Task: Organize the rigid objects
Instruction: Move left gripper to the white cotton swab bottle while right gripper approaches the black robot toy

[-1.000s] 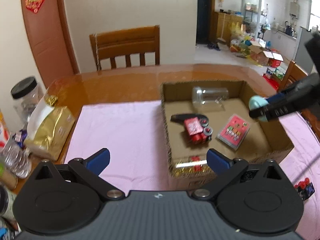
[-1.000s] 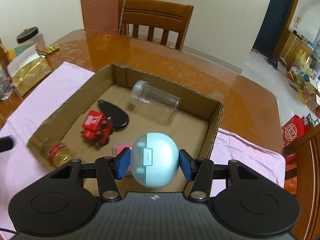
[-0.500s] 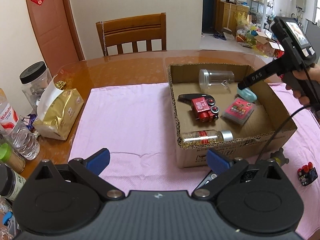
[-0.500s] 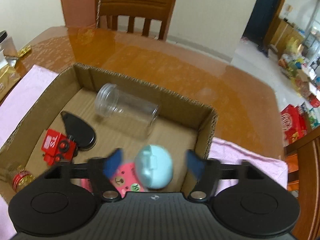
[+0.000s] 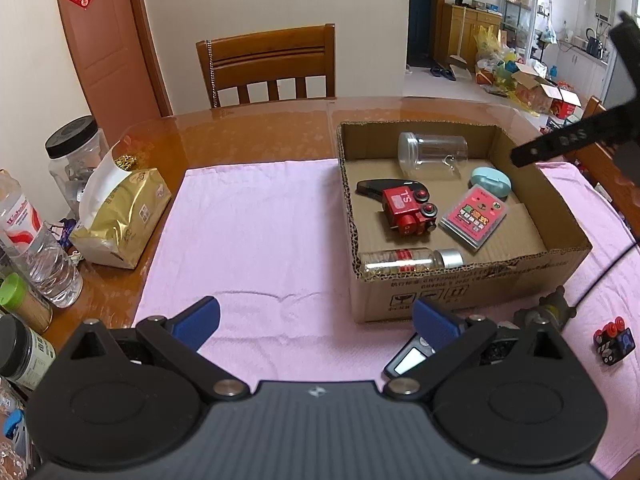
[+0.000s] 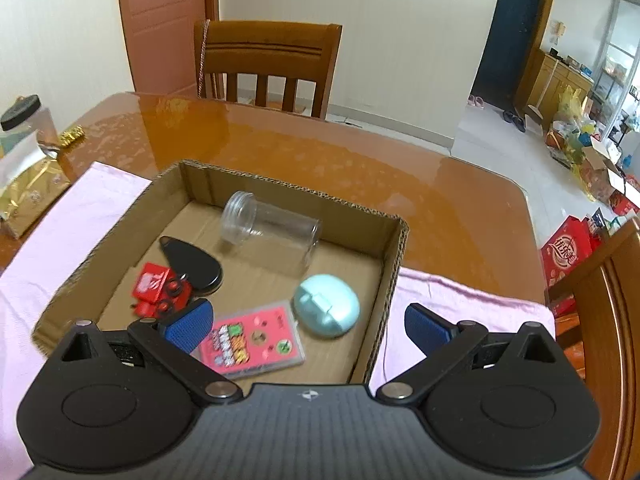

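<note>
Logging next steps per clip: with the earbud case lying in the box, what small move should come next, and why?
Probably lift the right claw clear of the cardboard box and swing it toward the small black gadget with red buttons on the pink cloth. Its jaws are open and empty, the mint earbud case rests inside, and items remain outside.

my right gripper (image 6: 307,326): jaws spread wide, nothing between them, held above the near edge of the cardboard box (image 6: 394,264). inside the box: clear jar (image 6: 272,228) on its side by the far wall; pale blue case (image 6: 327,311) near the right wall; pink card pack (image 6: 252,340) lying flat just beside the case, partly behind my left fingertip (image 6: 188,326); red toy (image 6: 160,290) touching a flat black piece (image 6: 192,264). the box sits on a pink cloth (image 6: 472,304) over a wooden table (image 6: 320,156). wooden chair (image 6: 268,64) beyond the table. gold bag (image 6: 28,192) at the left edge.
</note>
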Motion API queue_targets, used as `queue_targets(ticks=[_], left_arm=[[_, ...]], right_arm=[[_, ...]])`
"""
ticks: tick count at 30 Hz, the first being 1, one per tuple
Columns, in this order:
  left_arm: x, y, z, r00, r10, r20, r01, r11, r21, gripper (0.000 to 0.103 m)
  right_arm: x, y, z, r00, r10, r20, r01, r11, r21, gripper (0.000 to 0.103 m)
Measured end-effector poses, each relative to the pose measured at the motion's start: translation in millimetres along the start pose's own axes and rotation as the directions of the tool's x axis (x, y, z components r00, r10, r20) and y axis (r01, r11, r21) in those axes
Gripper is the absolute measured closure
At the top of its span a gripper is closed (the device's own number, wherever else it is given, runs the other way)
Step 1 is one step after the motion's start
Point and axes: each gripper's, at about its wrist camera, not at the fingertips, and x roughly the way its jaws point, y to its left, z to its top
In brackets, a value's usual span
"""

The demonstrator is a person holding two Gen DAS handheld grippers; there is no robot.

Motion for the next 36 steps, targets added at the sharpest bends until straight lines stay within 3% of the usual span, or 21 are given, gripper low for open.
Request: queue_targets(ticks=[10, 18, 23, 27, 33, 36], left_arm=[[-3.2, -8.0, -15.2, 1.0, -0.015, 0.013, 0.015, 1.0, 0.0, 0.001], [4.4, -13.8, -30.6, 0.997, -0.065, -0.037, 0.065, 0.998, -0.013, 0.001], [5.3, -26.5, -32.1, 0.994, -0.1, -0.046, 0.101, 0.995, 0.015, 0.001], [7.0, -39.3, -28.3, 0.988, -0.148, -0.052, 0.15, 0.988, 0.042, 0.001], [10.4, -66.6, -22.0, 0.979, -0.196, -0.059, 0.201, 0.973, 0.109, 0.001], [13.5, -79.0, -19.6, 0.976, -0.211, -0.063, 0.218, 0.966, 0.138, 0.001]], right_arm=[[-45.8, 10.3, -57.0, 0.998, -0.046, 0.034, 0.045, 0.998, 0.036, 0.0], [-53.0, 22.7, -124.1, 0.988, -0.153, -0.008, 0.153, 0.986, 0.068, 0.0], [-56.5, 8.3, -161.3, 0.976, -0.203, -0.073, 0.212, 0.967, 0.142, 0.0], [-52.8, -9.9, -188.9, 0.976, -0.173, -0.133, 0.2, 0.953, 0.226, 0.0], [-42.6, -20.1, -218.0, 0.984, -0.106, -0.141, 0.142, 0.952, 0.273, 0.0], [-38.7, -18.6, -221.5, 0.989, -0.034, -0.14, 0.075, 0.953, 0.294, 0.0]])
